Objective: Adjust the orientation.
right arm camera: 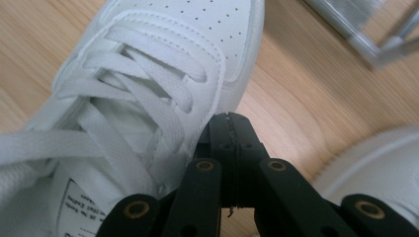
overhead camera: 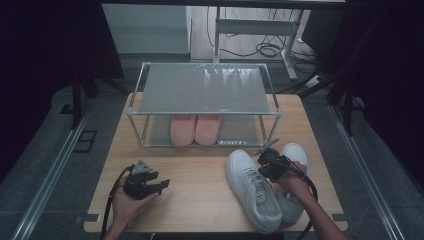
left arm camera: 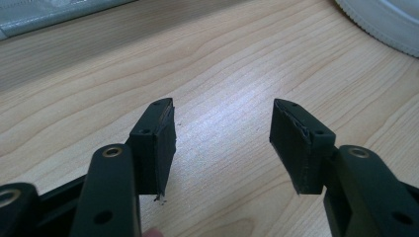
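Two sneakers (overhead camera: 252, 187) lie lower right; right gripper (overhead camera: 265, 159), jaws closed and seemingly empty, noses between them, perhaps to part them. Left gripper (overhead camera: 162, 185) rests wide open, holding nothing.

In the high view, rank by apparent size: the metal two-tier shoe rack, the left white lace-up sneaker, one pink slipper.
1. Metal two-tier shoe rack, clearly largest.
2. Left white lace-up sneaker.
3. Pink slipper, though the rack's top shelf partly hides it and it lies farther from the camera, so this ranking is unsure.
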{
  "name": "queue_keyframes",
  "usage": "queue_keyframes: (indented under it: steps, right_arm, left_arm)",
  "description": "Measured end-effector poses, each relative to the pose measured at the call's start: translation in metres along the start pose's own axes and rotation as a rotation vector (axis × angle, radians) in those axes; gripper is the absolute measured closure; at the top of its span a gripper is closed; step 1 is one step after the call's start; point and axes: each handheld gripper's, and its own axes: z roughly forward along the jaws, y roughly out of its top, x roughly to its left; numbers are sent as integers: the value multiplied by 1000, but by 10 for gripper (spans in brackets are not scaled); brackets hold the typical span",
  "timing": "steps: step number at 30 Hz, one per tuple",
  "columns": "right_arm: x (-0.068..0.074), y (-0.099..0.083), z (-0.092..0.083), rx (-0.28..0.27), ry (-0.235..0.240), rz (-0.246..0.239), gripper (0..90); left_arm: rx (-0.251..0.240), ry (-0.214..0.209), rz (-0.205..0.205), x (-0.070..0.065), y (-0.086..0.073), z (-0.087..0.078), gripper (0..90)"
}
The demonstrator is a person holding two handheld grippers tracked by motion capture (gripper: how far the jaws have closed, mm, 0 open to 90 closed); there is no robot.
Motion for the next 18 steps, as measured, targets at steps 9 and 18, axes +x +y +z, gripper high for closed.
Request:
queue_keyframes:
  steps: [9,18]
  right_arm:
    - [25,26,8,-10,49,-76,900]
    - [27,29,3,-57,70,-81,900]
  left_arm:
    - [2,0,1,1,0,0,437]
    - [1,1,-1,1,0,0,437]
